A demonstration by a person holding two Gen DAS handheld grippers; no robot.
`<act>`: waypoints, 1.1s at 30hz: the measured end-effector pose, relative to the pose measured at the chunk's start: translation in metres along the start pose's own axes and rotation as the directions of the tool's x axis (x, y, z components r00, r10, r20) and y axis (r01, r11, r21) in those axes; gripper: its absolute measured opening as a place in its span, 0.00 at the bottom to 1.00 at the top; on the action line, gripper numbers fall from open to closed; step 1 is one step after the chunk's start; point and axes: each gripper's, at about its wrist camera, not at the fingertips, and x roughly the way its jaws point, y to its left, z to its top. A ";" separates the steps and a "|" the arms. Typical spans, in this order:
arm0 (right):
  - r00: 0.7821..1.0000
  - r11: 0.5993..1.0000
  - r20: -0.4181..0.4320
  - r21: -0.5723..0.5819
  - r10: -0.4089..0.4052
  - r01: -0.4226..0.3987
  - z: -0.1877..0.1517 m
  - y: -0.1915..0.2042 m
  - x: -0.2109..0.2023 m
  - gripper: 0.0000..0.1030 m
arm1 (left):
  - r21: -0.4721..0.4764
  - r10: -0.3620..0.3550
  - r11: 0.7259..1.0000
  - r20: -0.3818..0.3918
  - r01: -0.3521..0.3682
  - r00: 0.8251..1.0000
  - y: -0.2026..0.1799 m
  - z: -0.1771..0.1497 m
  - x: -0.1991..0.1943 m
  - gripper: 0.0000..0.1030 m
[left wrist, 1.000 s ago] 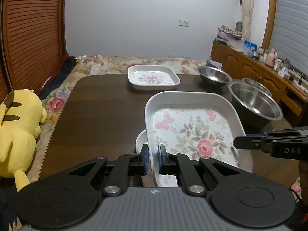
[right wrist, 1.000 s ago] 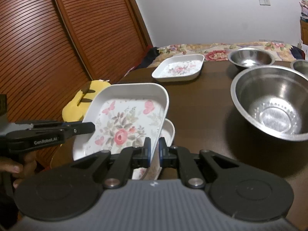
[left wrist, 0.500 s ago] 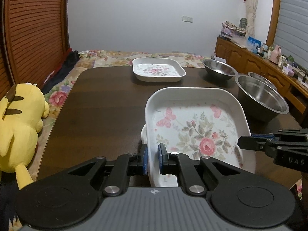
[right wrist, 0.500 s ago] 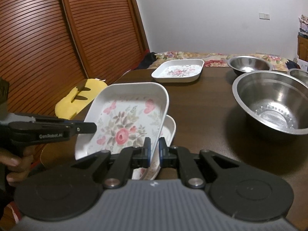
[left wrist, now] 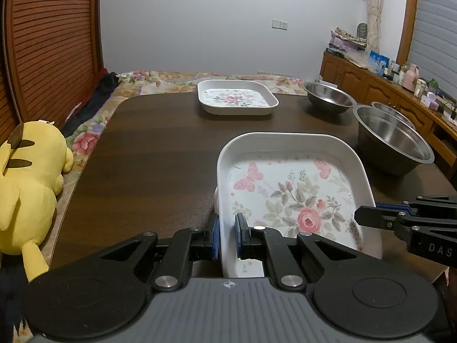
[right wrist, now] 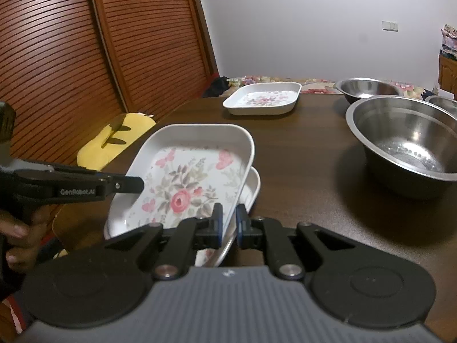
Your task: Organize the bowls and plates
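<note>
A white square plate with a rose print (left wrist: 294, 194) is held by both grippers just above another white plate (right wrist: 251, 188) at the near edge of the dark table (left wrist: 148, 160). My left gripper (left wrist: 227, 235) is shut on the held plate's left rim. My right gripper (right wrist: 227, 223) is shut on its right rim (right wrist: 242, 171). A second floral plate (left wrist: 237, 97) sits at the far side, also seen in the right wrist view (right wrist: 264, 98). A large steel bowl (left wrist: 394, 143) stands at the right, also in the right wrist view (right wrist: 405, 143).
A smaller steel bowl (left wrist: 328, 97) and another one (left wrist: 391, 111) stand at the far right. A yellow plush toy (left wrist: 28, 177) lies left of the table. A wooden slatted door (right wrist: 85, 51) is on the left, and a cabinet (left wrist: 385, 88) with clutter on the right.
Both grippers have stayed shut on the floral plate. The plate and both cameras have dropped lower toward the plate beneath.
</note>
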 end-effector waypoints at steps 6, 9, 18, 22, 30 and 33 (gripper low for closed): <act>1.000 1.000 0.010 0.005 0.001 -0.001 -0.002 0.001 0.000 0.12 | -0.004 0.005 1.000 0.004 -0.005 1.000 0.000 -0.001 0.000 0.11; 1.000 1.000 0.013 0.024 0.001 -0.002 -0.003 -0.003 0.001 0.16 | -0.006 0.008 1.000 0.002 -0.008 1.000 0.000 -0.001 0.001 0.11; 1.000 1.000 0.009 0.023 0.004 -0.005 -0.007 -0.003 0.002 0.16 | -0.016 0.009 1.000 -0.011 -0.010 1.000 0.000 -0.003 0.005 0.11; 1.000 1.000 0.012 0.026 0.008 -0.008 -0.006 -0.004 0.001 0.16 | -0.015 0.010 1.000 -0.003 -0.010 1.000 0.000 -0.002 0.003 0.11; 0.999 1.000 0.047 0.015 0.007 -0.008 0.001 -0.004 -0.010 0.16 | 0.000 0.007 1.000 0.037 -0.007 0.999 -0.001 0.010 -0.010 0.11; 0.997 1.000 0.077 0.012 0.006 -0.007 0.009 -0.007 -0.019 0.16 | 0.009 0.003 1.000 0.059 -0.004 0.998 -0.005 0.019 -0.015 0.11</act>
